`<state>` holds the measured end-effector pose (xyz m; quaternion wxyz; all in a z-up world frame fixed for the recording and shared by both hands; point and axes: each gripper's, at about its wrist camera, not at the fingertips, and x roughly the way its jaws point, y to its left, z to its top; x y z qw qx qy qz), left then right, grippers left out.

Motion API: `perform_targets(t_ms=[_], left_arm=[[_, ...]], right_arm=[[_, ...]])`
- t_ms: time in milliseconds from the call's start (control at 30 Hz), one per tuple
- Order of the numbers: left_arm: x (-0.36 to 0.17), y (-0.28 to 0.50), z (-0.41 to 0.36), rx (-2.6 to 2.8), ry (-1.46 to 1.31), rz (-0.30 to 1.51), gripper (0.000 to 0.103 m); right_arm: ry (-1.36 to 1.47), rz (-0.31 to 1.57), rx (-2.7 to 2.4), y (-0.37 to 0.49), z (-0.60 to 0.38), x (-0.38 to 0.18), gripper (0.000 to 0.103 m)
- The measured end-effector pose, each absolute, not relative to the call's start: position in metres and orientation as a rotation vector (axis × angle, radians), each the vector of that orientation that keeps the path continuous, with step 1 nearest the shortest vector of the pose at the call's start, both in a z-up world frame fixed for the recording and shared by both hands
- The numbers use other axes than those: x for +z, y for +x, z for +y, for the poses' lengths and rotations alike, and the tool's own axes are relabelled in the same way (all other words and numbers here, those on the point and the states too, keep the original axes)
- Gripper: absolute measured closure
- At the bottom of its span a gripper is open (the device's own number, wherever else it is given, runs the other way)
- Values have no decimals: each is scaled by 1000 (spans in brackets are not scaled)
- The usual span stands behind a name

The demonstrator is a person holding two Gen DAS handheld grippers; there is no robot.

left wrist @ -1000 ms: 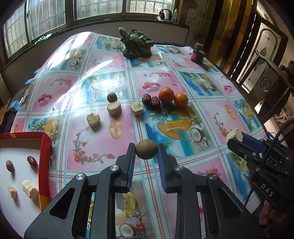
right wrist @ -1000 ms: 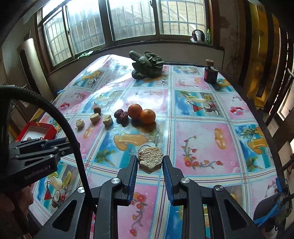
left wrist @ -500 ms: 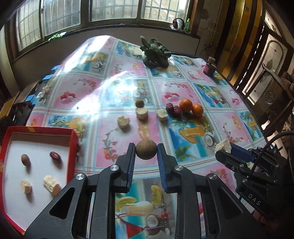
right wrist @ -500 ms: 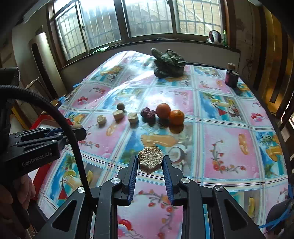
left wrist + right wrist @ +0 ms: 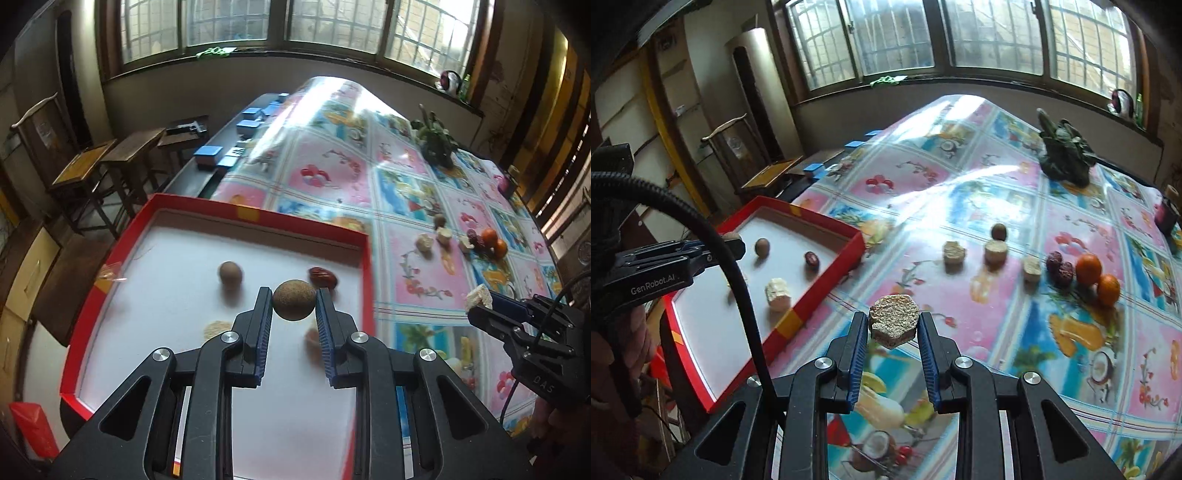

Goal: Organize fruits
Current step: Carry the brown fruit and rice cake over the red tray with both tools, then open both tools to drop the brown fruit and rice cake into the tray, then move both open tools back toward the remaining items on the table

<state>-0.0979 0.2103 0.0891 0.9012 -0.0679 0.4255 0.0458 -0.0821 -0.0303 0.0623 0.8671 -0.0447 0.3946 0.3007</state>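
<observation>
while the round brown fruit (image 5: 294, 300) is pinched between the two blue pads of the left gripper (image 5: 294, 304), it is seen out at the very fingertips, one pad pressed to each side, above the white floor of the red-rimmed tray (image 5: 258, 218). inside that tray, a second brown round fruit (image 5: 230, 273) and a red date (image 5: 323, 277) are seen beyond the fingertips, and a pale chunk (image 5: 778, 294) lies nearer the tray's front wall; other pieces below the fingers are blurred and cannot be told.

the right gripper (image 5: 893, 328) is closed on a pale hexagonal chunk with a dark underside (image 5: 894, 325), which is clamped flat between the tips of its pads, over the flowered tablecloth (image 5: 997, 325) just beside the tray's near corner.

left on the cloth, well apart from both grippers, a row is seen: a brown round fruit (image 5: 998, 232), three pale chunks (image 5: 995, 251), two dark dates (image 5: 1059, 267) and two oranges (image 5: 1089, 268). a dark leafy bundle (image 5: 1064, 155) lies at the far end of the table.
</observation>
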Motion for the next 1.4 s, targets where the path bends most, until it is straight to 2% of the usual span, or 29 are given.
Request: perform_targets(t_ms=[367,933,1000,1067,1100,1400], left_arm=[[62,-103,280,273,-215,911,80],[25,-87,294,335,-236,1003,80],[26,-87,293,345,-229,1005,74],[28,-88,292,344,-235,996,53],[29,-90,292,345,-239,986,50],[56,-96,261,317,-207,919,49]], right_arm=[[-166,874,873,-91,62,55,76],[-295,935,915,-89,137,9,77],[-279,932,899,-88,137,10,76],[-270,933,903,-89,136,12,71],[-268,928,907,-92,134,13,68],[-213,844,884,-98,80,44,61]])
